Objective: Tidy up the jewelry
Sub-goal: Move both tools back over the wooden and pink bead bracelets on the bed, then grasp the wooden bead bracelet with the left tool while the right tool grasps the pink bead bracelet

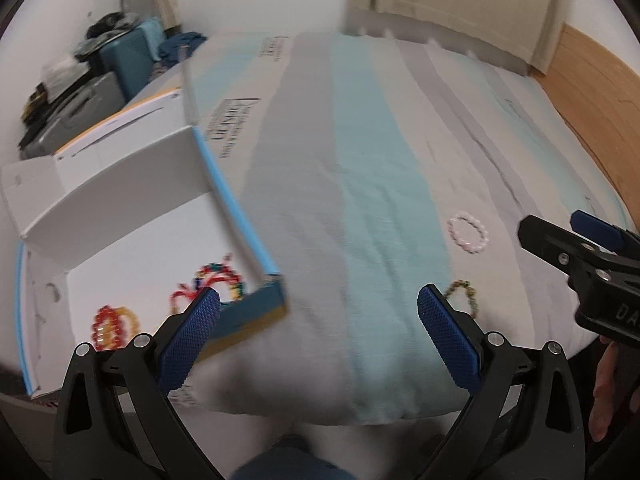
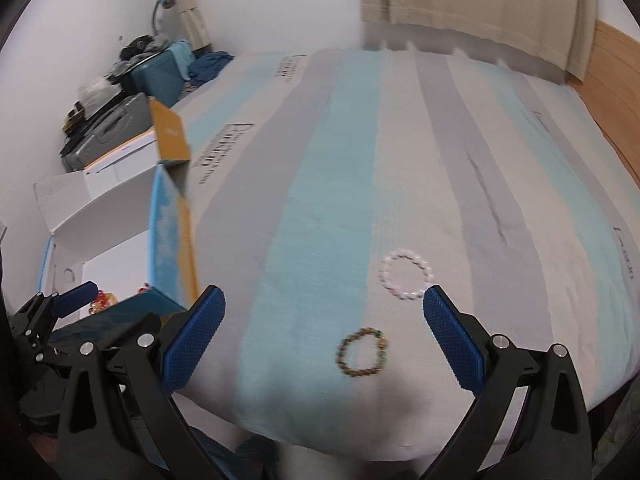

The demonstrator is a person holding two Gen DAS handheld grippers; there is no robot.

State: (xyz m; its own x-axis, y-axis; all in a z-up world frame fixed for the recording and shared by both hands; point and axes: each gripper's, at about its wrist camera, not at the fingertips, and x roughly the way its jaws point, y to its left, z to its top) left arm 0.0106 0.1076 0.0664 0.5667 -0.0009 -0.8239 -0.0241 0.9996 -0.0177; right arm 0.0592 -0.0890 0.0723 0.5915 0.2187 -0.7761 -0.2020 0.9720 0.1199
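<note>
A pale pink bead bracelet (image 1: 468, 231) (image 2: 406, 275) and a brown-green bead bracelet (image 1: 464, 294) (image 2: 363, 353) lie on the striped bedsheet (image 2: 320, 184). An open white box with blue edges (image 1: 140, 240) (image 2: 120, 240) sits at the left and holds several colourful bracelets: red-yellow ones (image 1: 114, 326) and multicoloured ones (image 1: 216, 280). My left gripper (image 1: 320, 312) is open and empty, above the bed's near edge beside the box. My right gripper (image 2: 324, 308) is open and empty, just short of the brown-green bracelet; it also shows in the left wrist view (image 1: 580, 248).
The box's raised flaps (image 1: 112, 184) (image 2: 170, 140) stand at the left. Suitcases and clutter (image 1: 100, 76) sit against the far wall with a blue lamp (image 2: 164, 0). Curtains (image 2: 480, 0) and a wooden panel (image 1: 592, 92) are at the back right.
</note>
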